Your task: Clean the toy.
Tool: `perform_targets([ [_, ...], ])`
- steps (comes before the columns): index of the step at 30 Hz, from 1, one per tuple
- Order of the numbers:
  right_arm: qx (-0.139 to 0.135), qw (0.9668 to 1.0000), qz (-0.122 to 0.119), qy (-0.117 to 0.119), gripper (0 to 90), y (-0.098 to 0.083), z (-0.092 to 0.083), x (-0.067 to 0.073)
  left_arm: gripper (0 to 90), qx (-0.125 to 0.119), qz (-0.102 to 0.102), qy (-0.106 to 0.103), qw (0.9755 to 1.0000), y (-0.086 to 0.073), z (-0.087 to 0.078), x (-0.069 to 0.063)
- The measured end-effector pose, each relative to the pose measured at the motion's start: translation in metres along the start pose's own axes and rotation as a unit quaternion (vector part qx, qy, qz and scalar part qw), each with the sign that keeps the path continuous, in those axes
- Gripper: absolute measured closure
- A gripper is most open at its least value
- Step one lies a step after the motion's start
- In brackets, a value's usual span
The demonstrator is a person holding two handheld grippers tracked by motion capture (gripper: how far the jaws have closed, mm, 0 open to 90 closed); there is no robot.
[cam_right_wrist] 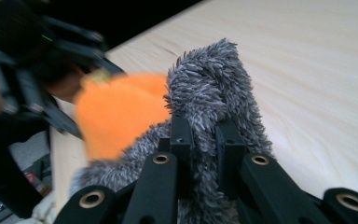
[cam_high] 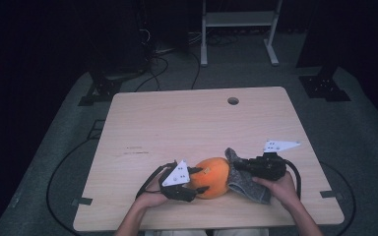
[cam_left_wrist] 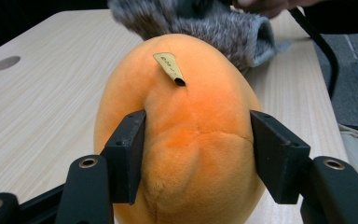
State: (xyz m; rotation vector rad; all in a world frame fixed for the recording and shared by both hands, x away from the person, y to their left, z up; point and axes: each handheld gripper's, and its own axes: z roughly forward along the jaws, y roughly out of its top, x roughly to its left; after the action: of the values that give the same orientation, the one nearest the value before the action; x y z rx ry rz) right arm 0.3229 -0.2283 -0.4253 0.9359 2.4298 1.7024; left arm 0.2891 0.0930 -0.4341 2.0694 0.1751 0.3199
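So the orange plush [cam_high: 211, 177] sits low and centre in the high view, near the table's [cam_high: 177, 118] front edge, with the left gripper [cam_high: 197, 180] clamped on its left end, jaws partly closed and pressing into both sides. The right gripper [cam_high: 237, 164] is pinched nearly shut on the fuzzy grey cloth [cam_high: 246, 182], which lies against the plush's right side, so the plush's long axis looks to run straight between the two grippers. The left gripper view shows a small yellow tag [cam_left_wrist: 169, 68] on top of the plush, while the right gripper view shows a fold of cloth standing up between its jaws.
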Motion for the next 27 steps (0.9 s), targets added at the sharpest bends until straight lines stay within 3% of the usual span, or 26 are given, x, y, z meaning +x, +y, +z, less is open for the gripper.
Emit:
perform_targets([
  [2, -0.005, 0.9999, -0.010, 0.012, 80.0, 0.005, 0.001, 0.004, 39.9, 0.002, 0.007, -0.002, 1.0000, 0.001, 0.001, -0.002],
  [4, 0.008, 0.9998, -0.015, 0.011, 80.0, 0.005, 0.006, 0.004, 39.8, 0.003, 0.011, -0.006, 0.9999, 0.001, 0.001, -0.003],
  [6, 0.018, 0.9998, -0.001, 0.009, 80.1, 0.000, 0.011, -0.002, 39.9, 0.002, 0.011, -0.008, 0.9999, 0.001, 0.002, -0.003],
  [13, 0.047, 0.9983, 0.014, -0.032, 80.2, -0.008, 0.005, -0.012, 39.3, -0.001, 0.013, -0.010, 0.9999, 0.001, 0.001, -0.003],
  [18, -0.002, 1.0000, -0.002, 0.005, 80.2, 0.003, -0.005, 0.002, 38.1, -0.005, 0.013, -0.008, 0.9999, 0.001, 0.003, -0.004],
  [20, -0.008, 0.9996, -0.017, 0.021, 80.1, 0.008, -0.002, 0.012, 37.7, -0.005, 0.017, -0.008, 0.9998, 0.002, 0.004, -0.005],
  [22, 0.007, 0.9995, -0.029, 0.012, 80.1, 0.008, 0.005, 0.014, 37.6, -0.002, 0.024, -0.009, 0.9997, 0.002, 0.003, -0.005],
  [27, 0.024, 0.9995, 0.005, -0.017, 80.2, -0.002, 0.008, -0.002, 37.4, -0.007, 0.022, -0.010, 0.9997, 0.002, 0.004, -0.006],
])
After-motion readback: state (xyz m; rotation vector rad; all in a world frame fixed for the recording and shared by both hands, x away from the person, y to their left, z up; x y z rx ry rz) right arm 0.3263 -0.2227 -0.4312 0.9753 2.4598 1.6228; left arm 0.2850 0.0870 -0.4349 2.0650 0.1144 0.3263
